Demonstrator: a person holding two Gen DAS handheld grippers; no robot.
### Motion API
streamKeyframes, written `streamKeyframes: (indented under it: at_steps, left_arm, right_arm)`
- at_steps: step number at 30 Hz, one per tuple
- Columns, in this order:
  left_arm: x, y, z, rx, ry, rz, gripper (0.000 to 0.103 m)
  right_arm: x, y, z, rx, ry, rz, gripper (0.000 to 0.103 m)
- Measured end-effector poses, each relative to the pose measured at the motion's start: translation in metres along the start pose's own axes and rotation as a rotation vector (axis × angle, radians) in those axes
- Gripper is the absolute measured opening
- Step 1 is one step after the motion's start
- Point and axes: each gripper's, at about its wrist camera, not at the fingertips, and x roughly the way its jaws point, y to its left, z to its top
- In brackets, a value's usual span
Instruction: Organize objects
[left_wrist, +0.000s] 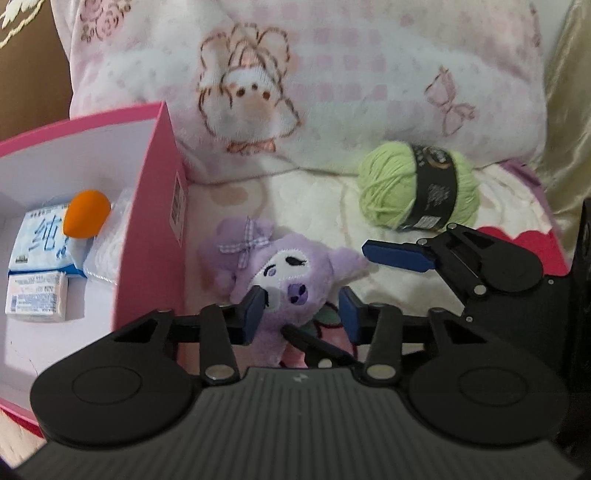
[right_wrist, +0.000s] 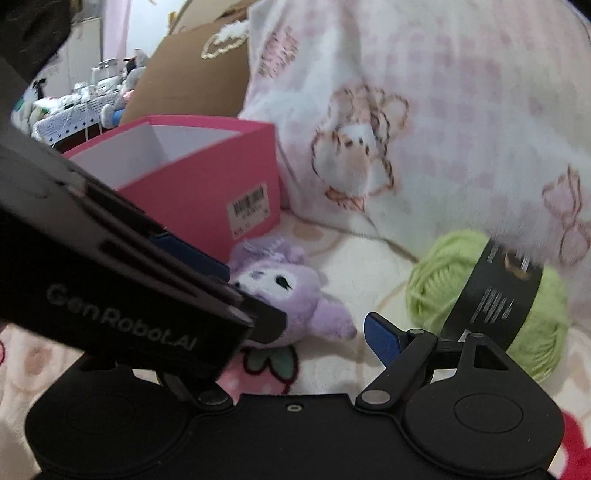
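Two of our own parts stay hidden: in the right wrist view the left tool's black body covers the right tool's (right_wrist: 295, 325) left finger, so only one blue ribbed pad (right_wrist: 382, 341) shows, though the left wrist view shows its fingers spread apart, gripping nothing. The left tool (left_wrist: 301, 312) has its two blue pads pressed on either side of the small purple plush doll with a gingham bow (left_wrist: 275, 280), squeezing its soft, fuzzy head; the doll's lower body is cut off behind the tool's links. It lies on the cream fleece bed cover (left_wrist: 314, 199), just beside the pink cardboard box with a white interior (left_wrist: 159, 206).

Inside that box we see a smooth orange egg-shaped sponge (left_wrist: 86, 218), a blue-and-white tissue pack (left_wrist: 44, 243), a small white printed carton (left_wrist: 37, 299) and a clear plastic packet (left_wrist: 107, 254) (contents too blurred to tell). Its barcode sticker (right_wrist: 249, 205) is unreadable.

Beside the right tool rests the light green yarn ball with a glossy black paper band (right_wrist: 491, 299), near the fluffy pink-checked pillow (left_wrist: 332, 74).
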Motion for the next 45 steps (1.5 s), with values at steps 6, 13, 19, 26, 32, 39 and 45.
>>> streamKeyframes:
  at_steps: [6, 13, 19, 26, 32, 39, 45]
  left_arm:
    - [0.013, -0.002, 0.007, -0.002, -0.012, 0.075, 0.039]
    - [0.015, 0.003, 0.009, -0.051, -0.003, 0.051, 0.039]
    - [0.013, 0.005, 0.006, -0.062, -0.003, 0.04, 0.039]
    - [0.012, 0.003, 0.006, -0.065, 0.021, 0.02, 0.039]
    - [0.007, 0.005, 0.003, -0.113, 0.04, -0.02, 0.038]
    - [-0.001, -0.001, -0.005, -0.129, 0.067, -0.096, 0.035]
    - [-0.008, -0.02, -0.022, -0.128, 0.117, -0.183, 0.034]
  right_arm:
    - [0.013, -0.006, -0.003, 0.07, -0.01, 0.07, 0.087]
    - [0.009, -0.001, -0.004, 0.093, -0.008, 0.098, 0.063]
    - [0.004, -0.002, -0.007, 0.138, -0.001, 0.104, 0.048]
    - [-0.002, -0.008, -0.007, 0.207, 0.02, 0.11, 0.032]
    - [-0.014, -0.014, -0.004, 0.245, 0.065, 0.117, 0.021]
    - [-0.037, -0.012, -0.012, 0.266, 0.103, 0.099, 0.018]
    - [-0.072, -0.003, -0.025, 0.241, 0.182, 0.027, 0.017]
